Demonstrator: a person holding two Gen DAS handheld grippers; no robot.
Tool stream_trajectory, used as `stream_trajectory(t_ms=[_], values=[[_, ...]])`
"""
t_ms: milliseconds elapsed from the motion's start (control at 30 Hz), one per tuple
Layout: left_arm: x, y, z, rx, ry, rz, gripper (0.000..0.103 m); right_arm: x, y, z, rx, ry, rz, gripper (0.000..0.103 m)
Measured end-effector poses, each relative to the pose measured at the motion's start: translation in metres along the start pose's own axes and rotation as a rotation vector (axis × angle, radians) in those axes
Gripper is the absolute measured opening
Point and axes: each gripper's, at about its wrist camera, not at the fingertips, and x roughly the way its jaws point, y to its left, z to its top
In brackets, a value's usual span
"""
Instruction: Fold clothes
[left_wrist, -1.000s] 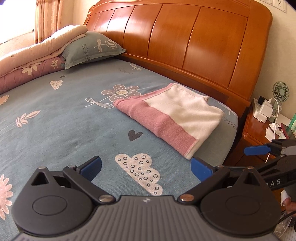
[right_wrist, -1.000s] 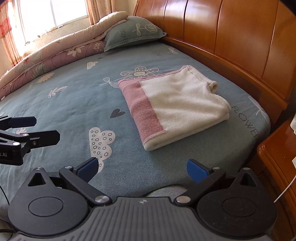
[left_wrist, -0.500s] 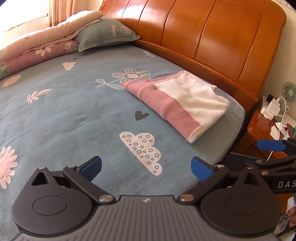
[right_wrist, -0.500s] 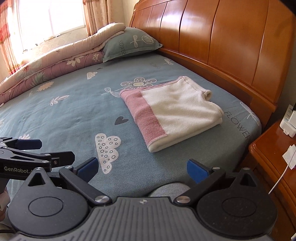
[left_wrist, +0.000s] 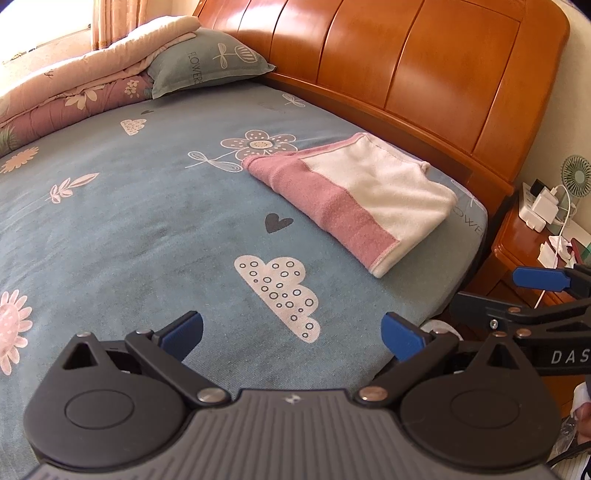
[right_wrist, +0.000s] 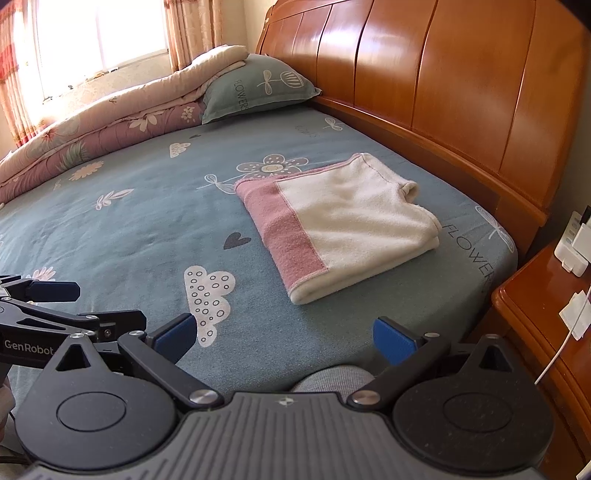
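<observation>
A folded white and pink garment (left_wrist: 369, 195) (right_wrist: 343, 229) lies flat on the blue patterned bed sheet (left_wrist: 147, 221) (right_wrist: 147, 221), close to the wooden headboard. My left gripper (left_wrist: 291, 332) is open and empty, hovering over the bed's near edge, well short of the garment. My right gripper (right_wrist: 282, 338) is also open and empty above the bed edge. Each gripper shows at the side of the other's view, with the right one's fingers (left_wrist: 539, 278) beside the nightstand and the left one's fingers (right_wrist: 51, 291) over the sheet.
A wooden headboard (left_wrist: 406, 66) runs behind the garment. A pillow (right_wrist: 258, 88) and a rolled quilt (right_wrist: 110, 125) lie at the far side of the bed. A nightstand (left_wrist: 535, 236) with chargers, cables and a small fan stands at the right. A grey knee (right_wrist: 332, 378) shows below.
Both grippers have drawn back from the garment toward the bed's near edge, so more of the bed and headboard shows. The garment has not moved.
</observation>
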Motion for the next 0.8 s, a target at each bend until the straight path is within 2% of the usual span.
stream_trajectory(t_ms=[800], values=[[0.0000,-0.0018,-0.0003,0.021,0.008,0.011,0.102,0.0030,-0.0018,0.0016,0.000,0.009,0.005,0.103]])
